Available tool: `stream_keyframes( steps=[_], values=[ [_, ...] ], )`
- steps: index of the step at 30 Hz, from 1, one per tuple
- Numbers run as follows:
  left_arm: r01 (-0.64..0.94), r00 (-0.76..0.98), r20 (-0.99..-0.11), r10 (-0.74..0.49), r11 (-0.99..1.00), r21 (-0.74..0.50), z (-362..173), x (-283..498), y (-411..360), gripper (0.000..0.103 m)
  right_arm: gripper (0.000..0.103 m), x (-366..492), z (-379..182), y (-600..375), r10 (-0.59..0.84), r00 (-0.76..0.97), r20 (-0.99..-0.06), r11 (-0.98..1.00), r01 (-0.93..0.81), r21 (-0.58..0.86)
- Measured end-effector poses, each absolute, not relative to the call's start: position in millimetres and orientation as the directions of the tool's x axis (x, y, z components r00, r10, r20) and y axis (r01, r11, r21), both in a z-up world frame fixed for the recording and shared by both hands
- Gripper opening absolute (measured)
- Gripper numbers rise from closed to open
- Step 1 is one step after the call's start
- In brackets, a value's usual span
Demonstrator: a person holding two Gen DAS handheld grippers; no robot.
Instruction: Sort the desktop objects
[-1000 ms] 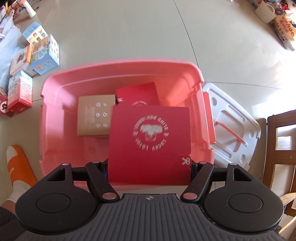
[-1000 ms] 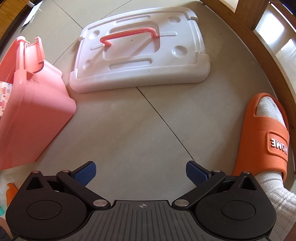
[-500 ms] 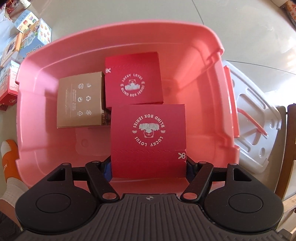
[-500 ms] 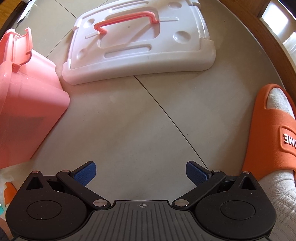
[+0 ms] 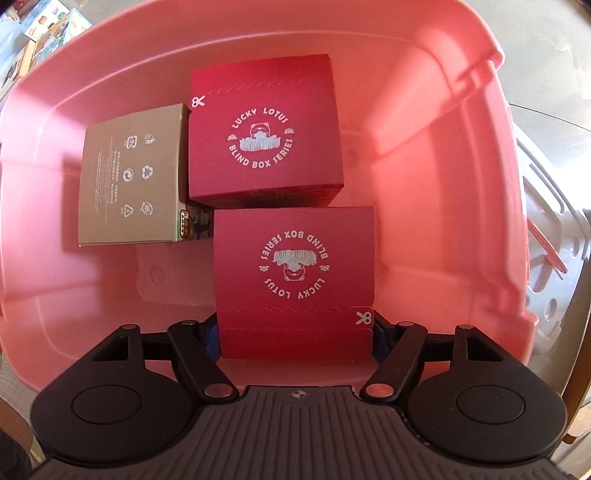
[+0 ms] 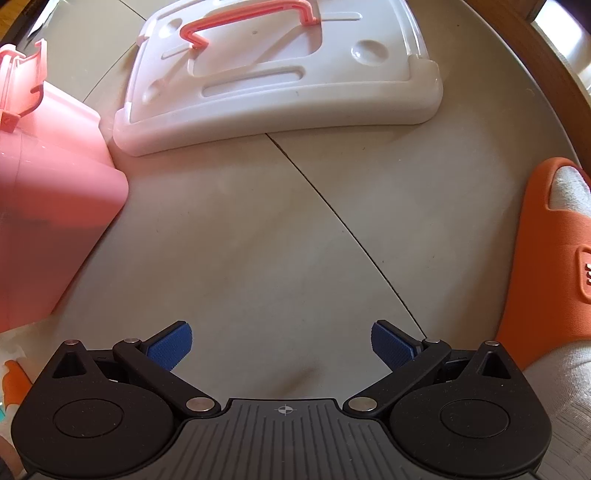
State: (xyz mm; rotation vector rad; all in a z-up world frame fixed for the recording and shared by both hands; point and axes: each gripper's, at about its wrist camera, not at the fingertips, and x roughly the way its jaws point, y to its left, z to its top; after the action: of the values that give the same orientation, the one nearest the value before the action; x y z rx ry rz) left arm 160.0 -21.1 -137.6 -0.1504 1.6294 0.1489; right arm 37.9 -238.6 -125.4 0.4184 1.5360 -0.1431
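Observation:
My left gripper (image 5: 295, 332) is shut on a red "Lucky Lotus Blind Box Series" box (image 5: 295, 273) and holds it low inside the pink storage bin (image 5: 443, 155). A second red blind box (image 5: 262, 136) and a tan box (image 5: 133, 173) lie on the bin's floor, just beyond the held box. My right gripper (image 6: 282, 345) is open and empty over the bare floor. The bin's outer wall (image 6: 48, 206) shows at the left of the right wrist view.
The bin's white lid with a pink handle (image 6: 280, 70) lies on the floor ahead of the right gripper and right of the bin (image 5: 554, 266). An orange slipper on a socked foot (image 6: 546, 258) is at the right. Several small boxes (image 5: 48, 22) lie outside the bin, far left.
My left gripper has carried the red box forward and down into the bin, close behind the other red box. My right gripper has drifted slightly toward the lid and stays open.

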Motion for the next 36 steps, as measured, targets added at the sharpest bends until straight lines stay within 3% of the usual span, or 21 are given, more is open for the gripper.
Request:
stream_keyframes(
  steps=[5, 7, 12, 30, 36],
  values=[
    [-0.217, -0.063, -0.998, -0.01, 0.976, 0.004, -139.3, 155.8, -15.1, 0.082, 0.103, 37.9, -126.1, -237.0, 0.167, 0.038, -0.985, 0.924, 0.341, 0.17],
    [-0.223, -0.063, -0.998, -0.007, 0.975, 0.007, -137.5, 154.5, -14.1, 0.091, 0.103, 37.8, -126.1, -236.6, 0.167, 0.037, -0.985, 0.925, 0.339, 0.169],
    [-0.21, -0.037, -0.999, -0.018, 0.978, -0.01, -120.8, 150.4, -10.4, 0.096, 0.103, 36.7, -123.7, -237.3, 0.169, 0.036, -0.985, 0.927, 0.333, 0.171],
    [-0.182, 0.207, -0.974, -0.086, 0.975, -0.125, 14.0, 115.9, 9.8, 0.096, 0.103, 23.2, -66.9, -225.6, 0.138, 0.123, -0.983, 0.964, 0.211, 0.162],
    [-0.176, 0.234, -0.972, -0.035, 0.981, -0.078, 35.5, 76.4, 16.4, 0.096, 0.103, 19.8, -42.6, -215.7, 0.122, 0.154, -0.98, 0.98, 0.137, 0.144]
  ],
)
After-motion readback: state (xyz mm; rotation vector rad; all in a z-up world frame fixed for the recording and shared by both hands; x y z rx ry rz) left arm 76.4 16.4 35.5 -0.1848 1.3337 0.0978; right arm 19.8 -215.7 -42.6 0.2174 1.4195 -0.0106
